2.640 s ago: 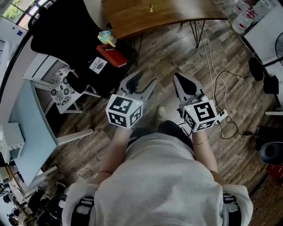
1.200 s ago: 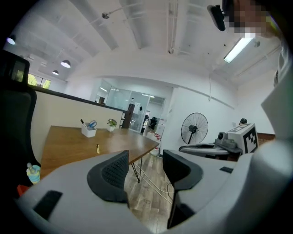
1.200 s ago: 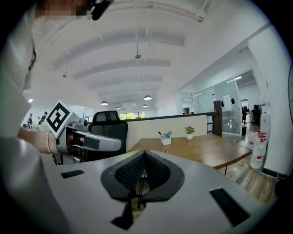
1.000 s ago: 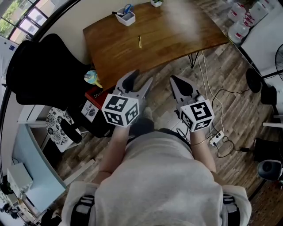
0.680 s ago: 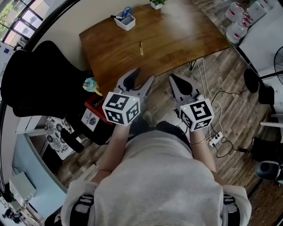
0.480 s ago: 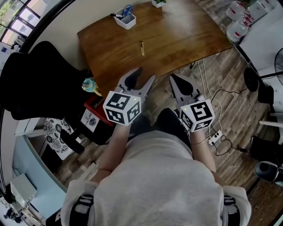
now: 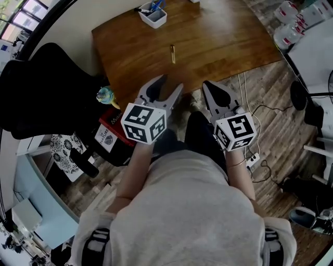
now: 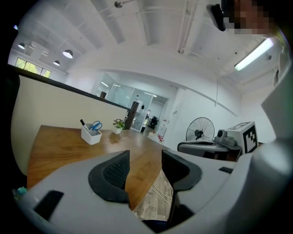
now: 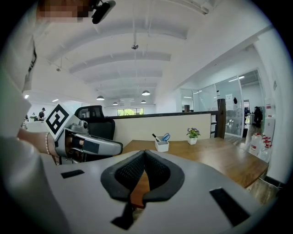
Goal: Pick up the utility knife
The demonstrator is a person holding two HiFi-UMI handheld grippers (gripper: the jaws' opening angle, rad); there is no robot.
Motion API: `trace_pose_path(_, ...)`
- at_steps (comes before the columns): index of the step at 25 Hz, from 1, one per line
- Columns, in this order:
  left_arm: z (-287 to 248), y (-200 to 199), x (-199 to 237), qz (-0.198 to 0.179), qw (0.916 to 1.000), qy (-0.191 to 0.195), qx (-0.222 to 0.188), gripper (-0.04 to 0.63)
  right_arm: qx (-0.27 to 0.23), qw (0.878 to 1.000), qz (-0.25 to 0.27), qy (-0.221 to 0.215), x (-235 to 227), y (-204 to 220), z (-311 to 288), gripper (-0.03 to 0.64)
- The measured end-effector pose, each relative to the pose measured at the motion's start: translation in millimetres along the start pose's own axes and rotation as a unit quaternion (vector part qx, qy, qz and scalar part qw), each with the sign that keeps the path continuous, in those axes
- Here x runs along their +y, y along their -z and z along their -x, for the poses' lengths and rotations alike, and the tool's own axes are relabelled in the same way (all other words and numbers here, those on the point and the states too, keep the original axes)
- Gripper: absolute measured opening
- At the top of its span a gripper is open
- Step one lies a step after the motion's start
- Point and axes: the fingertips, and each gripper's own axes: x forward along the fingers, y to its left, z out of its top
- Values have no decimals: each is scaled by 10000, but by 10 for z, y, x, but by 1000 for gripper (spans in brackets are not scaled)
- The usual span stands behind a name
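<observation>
Left tool (image 7: 169,83) gapes empty, right tool (image 7: 207,87) sits shut; my shallow approach could shove the utility knife (image 7: 172,54) at twelve o'clock.

We reach forward with 2 tools side by side: left gripper (image 7: 170,83) with jaws spread and empty, right gripper (image 7: 208,86) with jaws pressed together.

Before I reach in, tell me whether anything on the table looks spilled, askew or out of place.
Nothing stands out. The utility knife lies flat, alone on the wooden table; the white holder stands upright near the far edge, nothing spilled.
</observation>
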Motion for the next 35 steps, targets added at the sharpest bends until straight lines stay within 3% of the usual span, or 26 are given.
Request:
trace_pose_path(17, -890, -634, 631, 36, 9950, -958, -295, 221, -144, 9935, 191, -1112, -893, -333, -1064, 12)
trace_pose_path(25, -1188, -924, 856, 132, 9846, -1613, -663, 221, -179, 9821, 411, -1831, -1201, -502, -1440, 12)
trace_pose_path(35, -1193, -795, 954, 376, 9674, -2412, -681, 221, -44, 9614, 447, -2716, -1248, -430, -1767, 12)
